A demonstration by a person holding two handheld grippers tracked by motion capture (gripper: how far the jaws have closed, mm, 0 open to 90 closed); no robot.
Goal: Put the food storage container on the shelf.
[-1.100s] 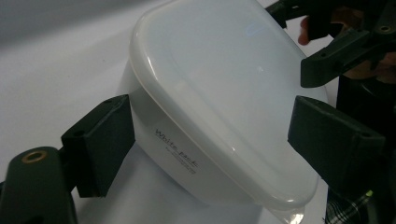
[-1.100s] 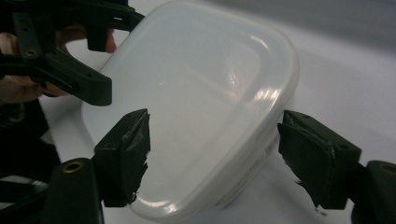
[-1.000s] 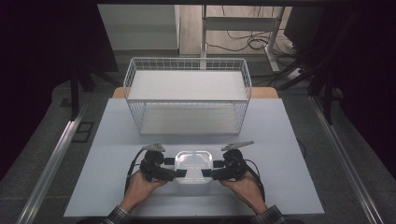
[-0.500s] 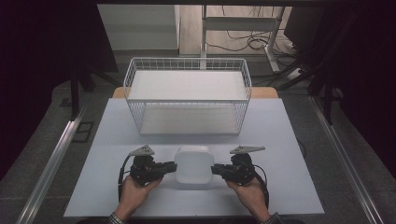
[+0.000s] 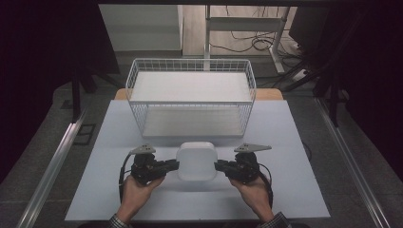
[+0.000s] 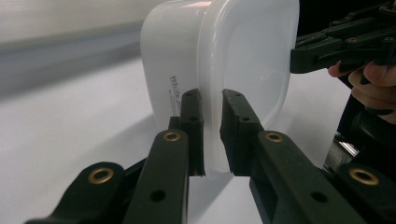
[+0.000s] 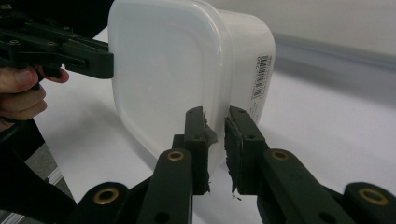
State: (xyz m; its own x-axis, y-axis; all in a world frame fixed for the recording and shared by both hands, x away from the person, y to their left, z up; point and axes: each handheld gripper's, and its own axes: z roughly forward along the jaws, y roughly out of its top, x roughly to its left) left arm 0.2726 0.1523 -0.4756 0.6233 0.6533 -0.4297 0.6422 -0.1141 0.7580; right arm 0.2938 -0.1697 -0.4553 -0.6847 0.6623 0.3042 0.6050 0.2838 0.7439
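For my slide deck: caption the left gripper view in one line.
Left hand-held gripper clamps the rim of a white lidded container, while the right hand-held gripper grips its opposite edge.

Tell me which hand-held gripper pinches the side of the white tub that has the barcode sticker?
The right hand-held gripper. The barcode sticker on the white tub sits just above its jaws; the left hand-held gripper grips beside handwritten lettering.

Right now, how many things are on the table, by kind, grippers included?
White plastic container: 1
White wire basket: 1
Grippers: 2, left gripper and right gripper, each shut on the container's rim
Total: 4
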